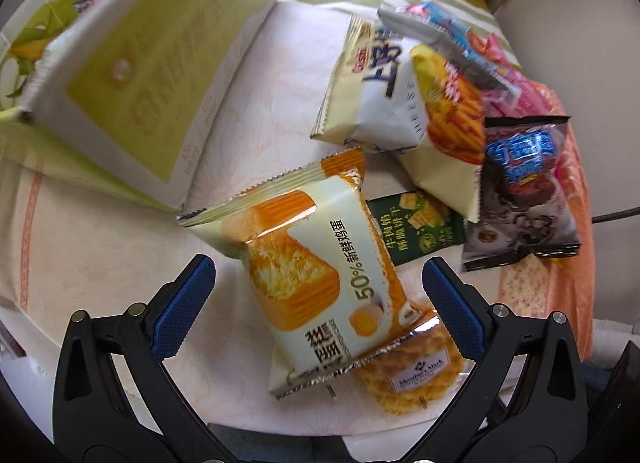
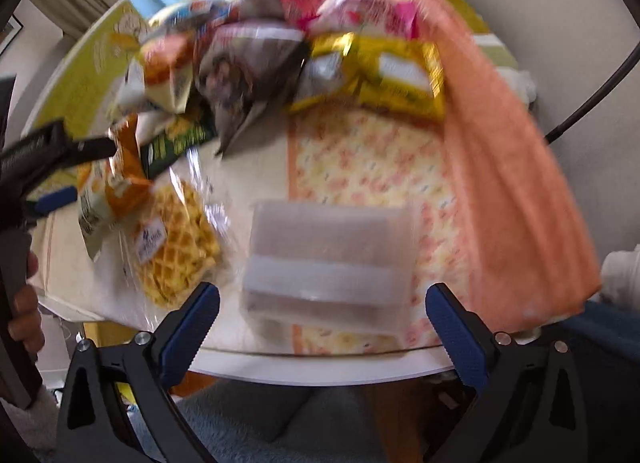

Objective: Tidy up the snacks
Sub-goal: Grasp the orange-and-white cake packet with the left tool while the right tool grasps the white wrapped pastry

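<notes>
Left gripper (image 1: 318, 283) wide open, empty | right gripper (image 2: 322, 305) same | waffle pack (image 1: 412, 375) half-hidden under cake packet (image 1: 320, 275)

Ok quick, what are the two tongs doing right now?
Left tongs: open, empty, straddling the orange-and-cream egg cake packet.
Right tongs: open, empty, facing the clear plastic box.

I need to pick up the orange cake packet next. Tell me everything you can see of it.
The cake packet is a glossy cream and orange pillow pack with crimped ends, picturing a sponge cake slice and "50%". It looks sealed and puffy. It lies tilted between the open fingers of the left gripper, neither pad touching it. Its near end rests on the waffle pack, and it overlaps the green packet.
</notes>
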